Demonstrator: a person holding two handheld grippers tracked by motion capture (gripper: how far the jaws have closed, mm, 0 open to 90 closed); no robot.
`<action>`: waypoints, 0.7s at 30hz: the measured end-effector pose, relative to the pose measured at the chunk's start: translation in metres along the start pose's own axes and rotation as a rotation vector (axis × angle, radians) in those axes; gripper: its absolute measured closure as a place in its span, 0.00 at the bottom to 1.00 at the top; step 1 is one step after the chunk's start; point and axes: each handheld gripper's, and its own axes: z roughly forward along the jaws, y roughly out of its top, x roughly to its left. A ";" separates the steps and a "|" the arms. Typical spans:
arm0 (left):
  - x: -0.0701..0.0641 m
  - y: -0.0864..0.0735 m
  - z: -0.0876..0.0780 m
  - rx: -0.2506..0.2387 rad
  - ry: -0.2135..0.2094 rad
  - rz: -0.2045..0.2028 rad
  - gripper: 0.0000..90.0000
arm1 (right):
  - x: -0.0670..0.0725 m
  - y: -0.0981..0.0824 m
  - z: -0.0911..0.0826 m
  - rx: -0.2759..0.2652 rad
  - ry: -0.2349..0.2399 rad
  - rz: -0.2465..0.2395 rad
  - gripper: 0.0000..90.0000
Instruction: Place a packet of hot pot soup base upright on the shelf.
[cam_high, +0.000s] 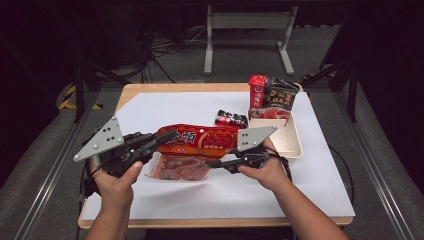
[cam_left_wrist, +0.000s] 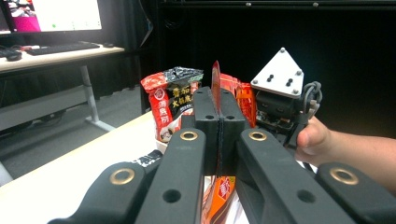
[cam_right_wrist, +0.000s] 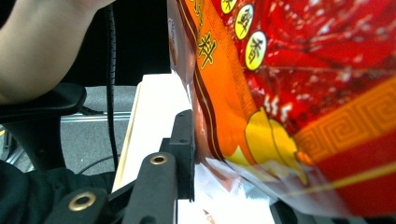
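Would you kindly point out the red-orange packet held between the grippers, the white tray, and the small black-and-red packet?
red-orange packet (cam_high: 200, 140), high view, middle of its printed face.
white tray (cam_high: 292, 142), high view, bare floor.
small black-and-red packet (cam_high: 231, 119), high view, its middle.

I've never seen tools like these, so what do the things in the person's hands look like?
Each hand carries a black two-jaw gripper, the left gripper and the right gripper. Both have flat black jaws on linked arms with brass-ringed pivots, and a grey three-cornered plate with small dark holes on top. A black cable trails from one. The forearms are bare.
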 end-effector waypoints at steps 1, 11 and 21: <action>0.000 0.000 0.000 0.001 0.000 0.001 1.00 | 0.000 0.000 0.000 0.001 0.000 0.000 0.78; 0.005 -0.002 0.001 0.016 -0.011 -0.006 0.97 | 0.002 0.003 -0.007 0.016 0.002 0.022 0.78; 0.011 -0.005 0.006 0.096 0.021 -0.004 0.60 | 0.000 0.007 -0.025 0.050 -0.049 0.024 0.79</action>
